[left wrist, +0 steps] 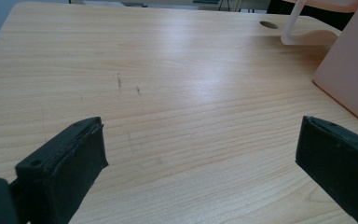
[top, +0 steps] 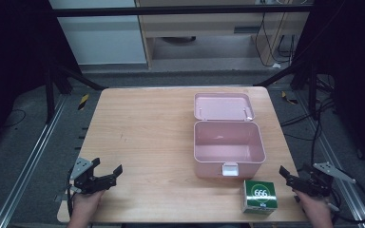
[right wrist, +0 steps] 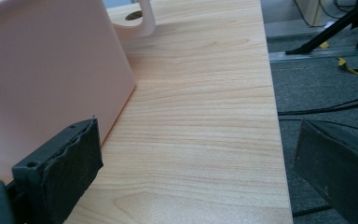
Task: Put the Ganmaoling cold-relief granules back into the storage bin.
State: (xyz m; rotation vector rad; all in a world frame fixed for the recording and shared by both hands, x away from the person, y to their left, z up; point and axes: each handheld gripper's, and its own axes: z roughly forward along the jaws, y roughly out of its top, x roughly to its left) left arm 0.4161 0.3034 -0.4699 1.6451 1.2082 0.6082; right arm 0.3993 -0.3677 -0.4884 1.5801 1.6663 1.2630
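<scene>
Holding both tongs spread and empty, left gripper (top: 105,172) and right gripper (top: 290,176) at the table's (top: 147,123) near corners, we risk knocking the green 666 box (top: 259,196), just before the open pink bin (top: 228,147), off the edge.

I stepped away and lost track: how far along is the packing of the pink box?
Done: the pink box stands with its lid thrown back, and its inside looks empty. In hand: nothing; the left gripper and right gripper are both open at the table's near edge. Left, if packing is the aim: the green carton sits untouched in front of the box.
</scene>
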